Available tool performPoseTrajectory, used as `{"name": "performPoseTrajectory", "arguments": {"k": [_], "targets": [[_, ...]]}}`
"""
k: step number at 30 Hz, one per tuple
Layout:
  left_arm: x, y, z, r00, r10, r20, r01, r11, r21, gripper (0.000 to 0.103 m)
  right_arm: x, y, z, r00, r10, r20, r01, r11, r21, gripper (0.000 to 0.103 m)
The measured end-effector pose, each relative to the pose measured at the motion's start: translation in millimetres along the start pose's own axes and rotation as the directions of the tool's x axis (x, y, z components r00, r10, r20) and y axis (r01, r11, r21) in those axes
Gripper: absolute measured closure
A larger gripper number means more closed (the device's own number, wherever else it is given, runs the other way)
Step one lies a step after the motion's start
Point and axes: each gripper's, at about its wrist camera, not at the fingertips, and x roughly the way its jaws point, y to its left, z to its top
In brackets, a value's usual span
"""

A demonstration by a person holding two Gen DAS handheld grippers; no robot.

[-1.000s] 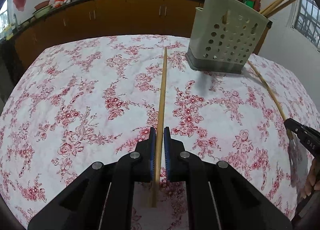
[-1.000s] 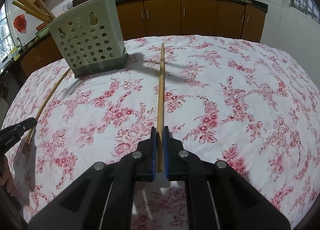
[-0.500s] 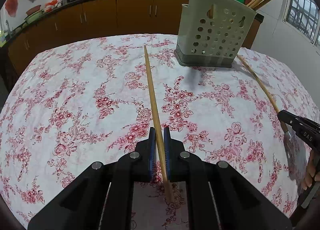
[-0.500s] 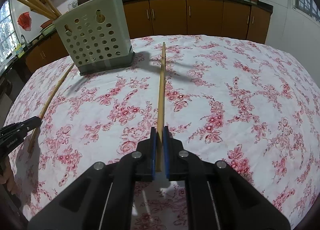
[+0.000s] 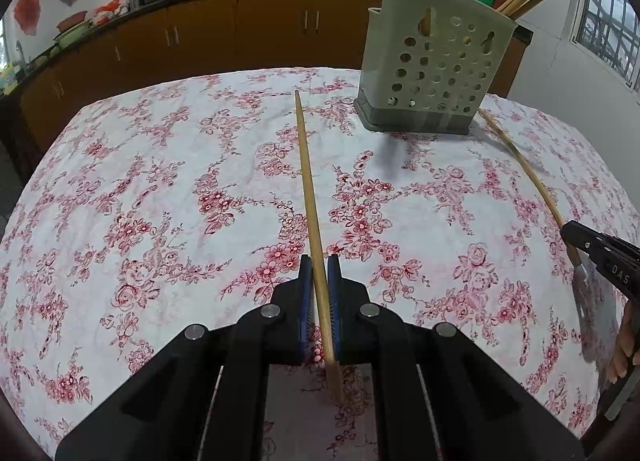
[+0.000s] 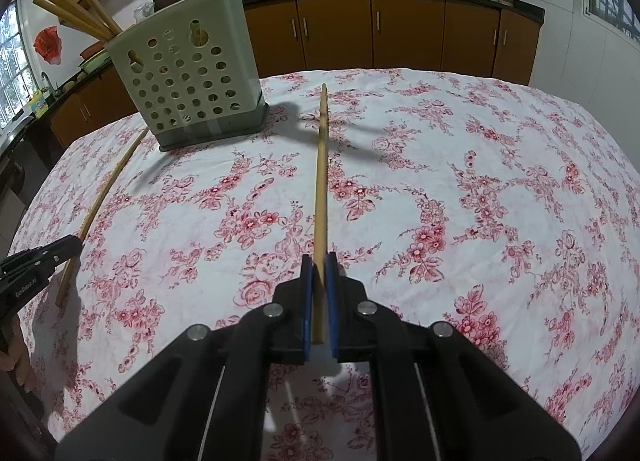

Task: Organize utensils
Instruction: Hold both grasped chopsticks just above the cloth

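Presently each hand-held gripper clamps a long wooden chopstick between its blue pads. From the left wrist view, the left hand-held gripper (image 5: 319,273) holds a long tan wooden chopstick (image 5: 308,185) that slants forward over the table (image 5: 120,189), with its white cloth of red flowers. From the right wrist view, the right hand-held gripper (image 6: 319,273) grips a second tan wooden chopstick (image 6: 321,169), pointing just right of the pale green perforated plastic utensil holder (image 6: 188,77), which stands on the table with more chopsticks inside.
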Motion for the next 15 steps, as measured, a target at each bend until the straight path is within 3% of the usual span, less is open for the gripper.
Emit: {"name": "performPoseTrajectory", "arguments": {"k": [15], "targets": [[-2.6,3.0,-1.7,1.000,0.001,0.001,-0.001,1.000,-0.008,0.095,-1.8,-1.0,-0.4,1.000,-0.004,0.006,0.004,1.000,0.003,0.095]]}}
